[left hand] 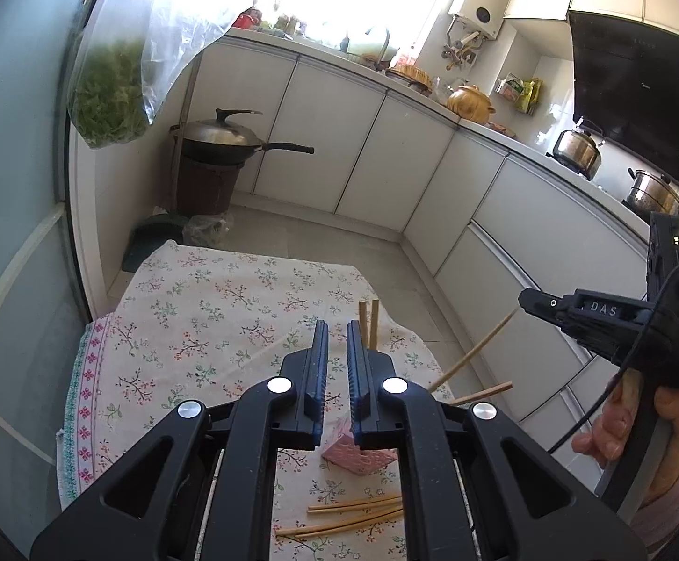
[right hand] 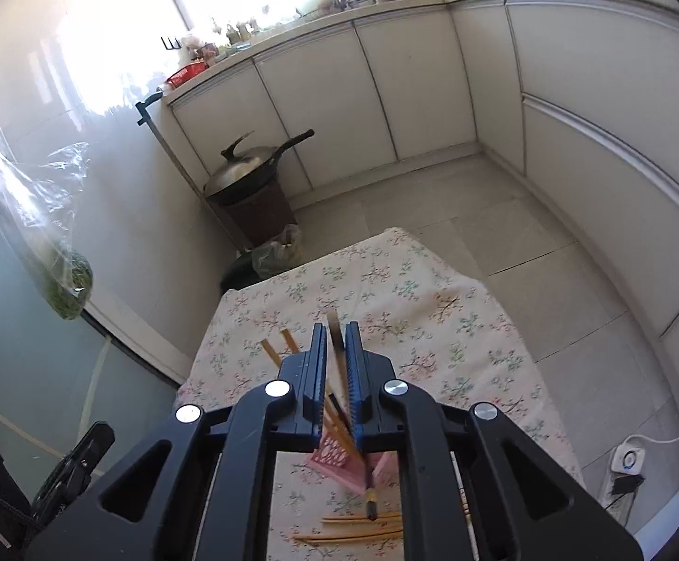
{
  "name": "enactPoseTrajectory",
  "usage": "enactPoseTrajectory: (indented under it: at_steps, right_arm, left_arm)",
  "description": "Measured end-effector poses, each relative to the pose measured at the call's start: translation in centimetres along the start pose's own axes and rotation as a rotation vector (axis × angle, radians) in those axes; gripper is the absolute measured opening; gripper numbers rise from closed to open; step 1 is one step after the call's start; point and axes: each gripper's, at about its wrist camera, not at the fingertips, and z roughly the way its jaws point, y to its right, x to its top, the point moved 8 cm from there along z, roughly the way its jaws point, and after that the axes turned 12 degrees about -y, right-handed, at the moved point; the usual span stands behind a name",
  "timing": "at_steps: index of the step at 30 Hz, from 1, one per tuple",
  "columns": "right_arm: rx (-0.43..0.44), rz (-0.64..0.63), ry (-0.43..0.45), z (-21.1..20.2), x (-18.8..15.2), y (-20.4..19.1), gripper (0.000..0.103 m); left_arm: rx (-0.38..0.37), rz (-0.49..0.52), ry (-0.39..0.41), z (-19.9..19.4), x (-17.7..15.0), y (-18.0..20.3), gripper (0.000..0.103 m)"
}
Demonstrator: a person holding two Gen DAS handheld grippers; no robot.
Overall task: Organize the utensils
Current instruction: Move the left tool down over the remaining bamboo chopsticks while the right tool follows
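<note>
Right gripper (right hand: 335, 360): jaws nearly closed on a single chopstick (right hand: 338, 350), which runs up between the pads with its dark, banded end hanging below. It is carried above the pink holder (right hand: 332, 460) on the floral tablecloth (right hand: 456, 327). Left gripper (left hand: 337, 360): jaws slightly parted, nothing between them; it hovers over the same cloth. Loose chopsticks (left hand: 353, 516) lie on the cloth just beside the holder; two more (left hand: 368, 322) stand up from behind the left gripper's fingers. Judgement: the step in hand is seating the carried stick in the holder. Recommend lowering it slowly, dark end first, and releasing only once that end rests inside.
</note>
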Motion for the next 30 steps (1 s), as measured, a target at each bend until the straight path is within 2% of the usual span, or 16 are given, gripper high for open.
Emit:
enactPoseTrajectory:
  at_steps: [8, 10, 13, 14, 15, 16, 18, 20, 21, 23, 26, 28, 30]
  right_arm:
    - [-0.033, -0.099, 0.109, -6.7, -1.8, -1.3, 0.01]
    - [-0.059, -0.131, 0.128, -8.4, -3.2, -1.3, 0.011]
    - [-0.059, -0.16, 0.158, -10.9, -5.7, -0.8, 0.013]
    - [-0.053, -0.163, 0.176, -11.9, -6.5, -0.5, 0.018]
    - [-0.033, -0.167, 0.211, -13.4, -7.6, 0.0, 0.029]
    - [-0.005, -0.172, 0.252, -14.6, -8.4, 0.4, 0.037]
    - [0.041, -0.171, 0.375, -18.2, -10.8, 1.9, 0.076]
    - [0.036, -0.156, 0.491, -21.0, -12.8, 3.6, 0.096]
    - [0.028, -0.142, 0.56, -22.5, -14.0, 4.9, 0.097]
    - [-0.001, -0.108, 0.606, -23.4, -15.7, 7.1, 0.097]
    - [-0.058, -0.018, 0.579, -22.4, -17.6, 11.4, 0.097]
    - [-0.102, 0.057, 0.512, -20.5, -18.8, 14.6, 0.097]
    - [-0.12, 0.117, 0.463, -18.9, -19.5, 17.0, 0.097]
  left_arm:
    - [-0.023, 0.066, 0.011, -1.3, -0.8, 2.8, 0.01]
    - [-0.035, 0.095, 0.015, -1.8, -1.1, 4.0, 0.012]
    - [-0.055, 0.148, 0.013, -2.3, -2.1, 6.3, 0.021]
    - [-0.06, 0.168, 0.004, -2.2, -2.7, 6.9, 0.028]
    - [-0.062, 0.184, -0.008, -2.0, -3.3, 7.4, 0.039]
    - [-0.065, 0.2, -0.025, -1.7, -3.9, 7.8, 0.046]
    - [-0.072, 0.24, -0.067, -0.9, -5.7, 8.7, 0.058]
    - [-0.08, 0.311, -0.132, 0.3, -7.7, 10.1, 0.065]
    - [-0.082, 0.35, -0.165, 0.9, -8.8, 10.8, 0.071]
    - [-0.094, 0.434, -0.236, 2.3, -11.2, 12.5, 0.083]
    - [-0.087, 0.576, -0.359, 4.8, -15.2, 15.0, 0.092]
    - [-0.062, 0.676, -0.444, 6.7, -17.9, 16.5, 0.094]
    - [-0.049, 0.735, -0.513, 8.4, -19.9, 17.5, 0.095]
